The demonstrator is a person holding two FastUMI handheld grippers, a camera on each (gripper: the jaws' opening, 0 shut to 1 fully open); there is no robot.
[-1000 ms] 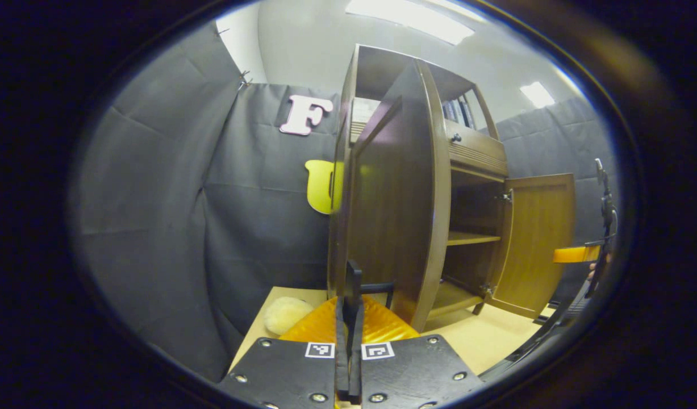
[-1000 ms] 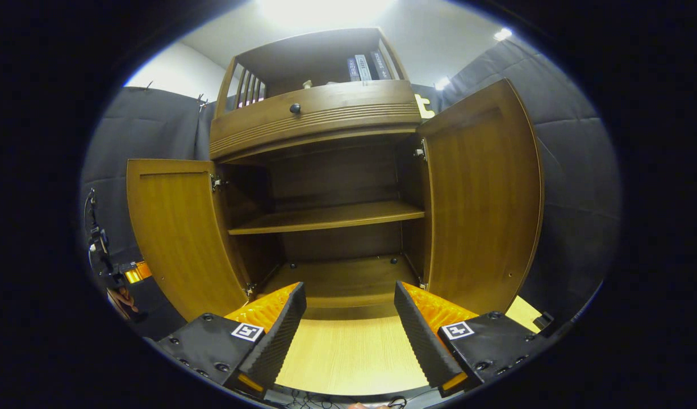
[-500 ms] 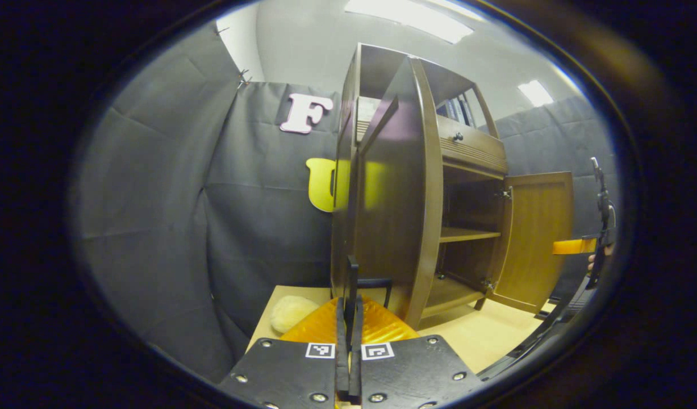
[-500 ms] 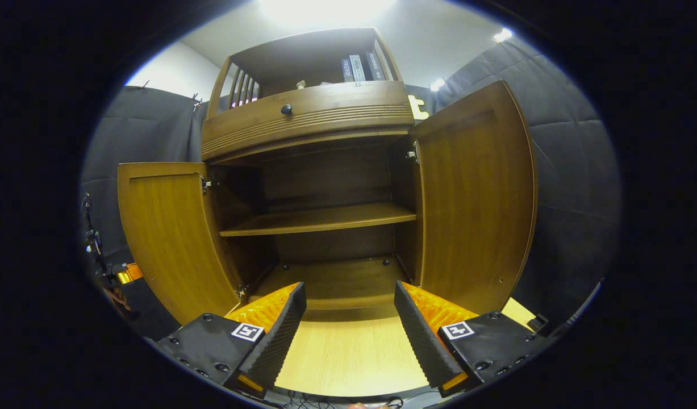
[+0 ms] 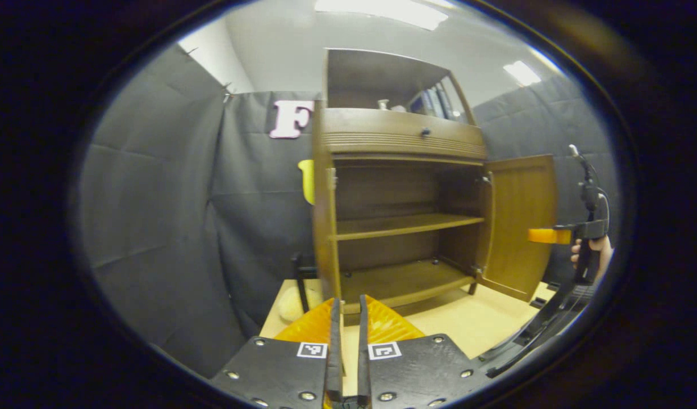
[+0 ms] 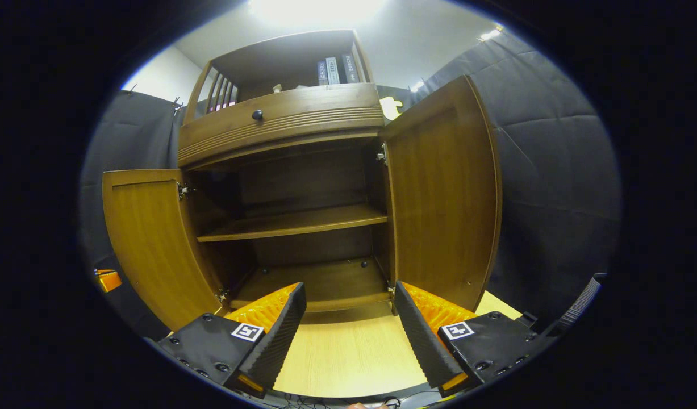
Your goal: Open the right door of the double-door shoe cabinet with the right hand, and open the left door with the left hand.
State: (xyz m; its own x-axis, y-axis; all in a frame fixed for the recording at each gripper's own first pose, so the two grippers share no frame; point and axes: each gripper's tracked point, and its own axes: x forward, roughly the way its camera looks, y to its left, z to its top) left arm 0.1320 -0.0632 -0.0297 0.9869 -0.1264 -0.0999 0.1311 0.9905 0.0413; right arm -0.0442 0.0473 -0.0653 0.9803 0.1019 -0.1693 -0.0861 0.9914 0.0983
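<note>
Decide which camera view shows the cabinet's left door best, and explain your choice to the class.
The right gripper view: there the left door stands swung wide open, its whole inner face showing from hinge to outer edge. In the left gripper view the same door appears nearly edge-on, a narrow upright strip beside the shelves, so its face cannot be judged.

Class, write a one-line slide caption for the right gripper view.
Open tongs face the shoe cabinet, left door and right door swung wide.
</note>
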